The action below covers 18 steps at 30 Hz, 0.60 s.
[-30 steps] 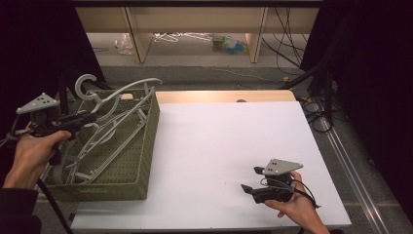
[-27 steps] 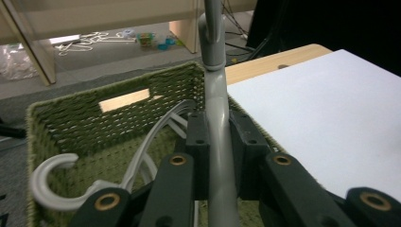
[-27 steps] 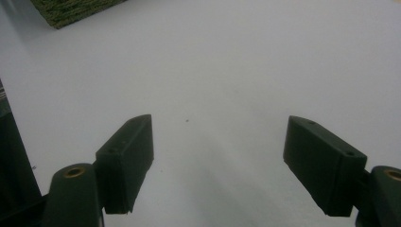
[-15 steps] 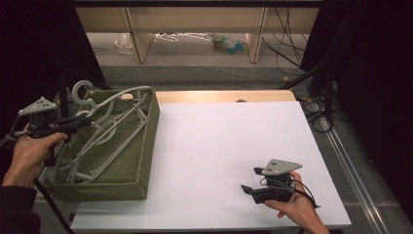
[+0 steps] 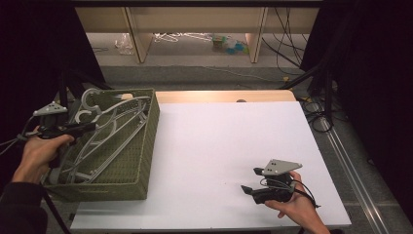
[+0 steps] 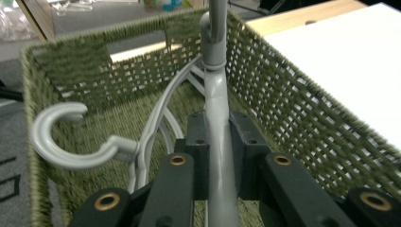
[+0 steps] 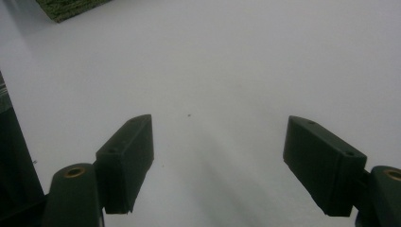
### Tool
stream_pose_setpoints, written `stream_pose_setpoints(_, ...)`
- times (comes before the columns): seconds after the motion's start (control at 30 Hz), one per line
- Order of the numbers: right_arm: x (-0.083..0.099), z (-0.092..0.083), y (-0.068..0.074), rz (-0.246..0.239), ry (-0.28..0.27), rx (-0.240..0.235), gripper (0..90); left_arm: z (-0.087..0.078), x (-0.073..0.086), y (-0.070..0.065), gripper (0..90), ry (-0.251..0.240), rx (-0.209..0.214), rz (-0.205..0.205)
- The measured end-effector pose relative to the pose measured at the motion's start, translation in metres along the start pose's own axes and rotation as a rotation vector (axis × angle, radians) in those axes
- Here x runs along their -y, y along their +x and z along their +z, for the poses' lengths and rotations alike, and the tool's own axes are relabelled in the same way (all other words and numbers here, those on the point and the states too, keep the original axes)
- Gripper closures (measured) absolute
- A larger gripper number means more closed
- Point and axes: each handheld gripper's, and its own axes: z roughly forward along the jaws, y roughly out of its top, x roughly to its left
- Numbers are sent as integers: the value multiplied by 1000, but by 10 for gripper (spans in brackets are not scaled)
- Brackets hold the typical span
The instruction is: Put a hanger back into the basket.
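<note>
a grey hanger (image 6: 218, 127) is clamped between the pads of the left claw (image 6: 218, 142), its long bar running straight ahead from the claw toward the far wall of the green basket (image 5: 146, 141), hook end up. other hangers (image 5: 104, 141) are packed just left and below. open white surface (image 5: 229, 141) lies to the right, where the right claw (image 5: 253, 183) is held wide and empty.

1. The high view is looking forward and down from above the table (image 5: 224, 146), far off.
2. The left gripper view is looking very closely into the basket (image 6: 302, 113).
3. The right gripper view is facing low across the table, sharing the basket corner (image 7: 66, 7) with the others.
</note>
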Motion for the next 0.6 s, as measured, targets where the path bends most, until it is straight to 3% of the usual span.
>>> stream_pose_setpoints(0.27,1,1,-1,6,7,-1,262,12,11,5,789,20,32,-60)
stream_pose_setpoints(0.37,2,3,-1,1,13,-11,262,16,14,7,789,48,27,-72)
stream_pose_setpoints(0.6,2,2,-2,4,11,-5,262,19,20,9,788,64,17,-91)
